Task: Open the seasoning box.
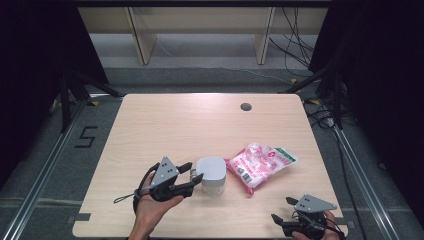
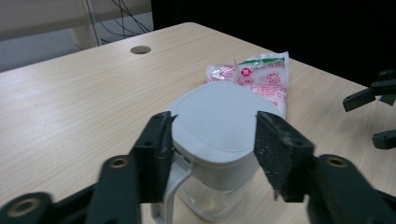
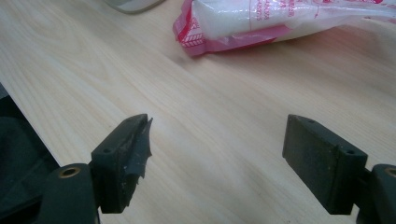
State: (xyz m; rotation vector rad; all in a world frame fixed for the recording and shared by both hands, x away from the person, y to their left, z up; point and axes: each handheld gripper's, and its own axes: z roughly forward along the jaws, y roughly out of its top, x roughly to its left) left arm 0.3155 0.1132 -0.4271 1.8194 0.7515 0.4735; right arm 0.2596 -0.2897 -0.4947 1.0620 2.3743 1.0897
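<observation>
While the white-lidded jar (image 1: 212, 175) stands near the table's (image 1: 165, 125) front edge, just left of the pink bag (image 1: 261, 165), the left gripper (image 1: 194, 176) clasps its lid, jaws half closed on both sides. Well to the right, the right gripper (image 1: 281, 210) hovers low with jaws wide apart and empty.

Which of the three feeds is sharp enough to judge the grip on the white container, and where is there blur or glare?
High view: even light, soft, small detail lost; dark surroundings. Left gripper view: white container lid fairly sharp, left gripper jaws close up and soft, their bases blurred; pads at the lid's sides, contact unclear. Right gripper view: right gripper jaws crisp, pink bag slightly soft, mild sheen on its plastic.
</observation>
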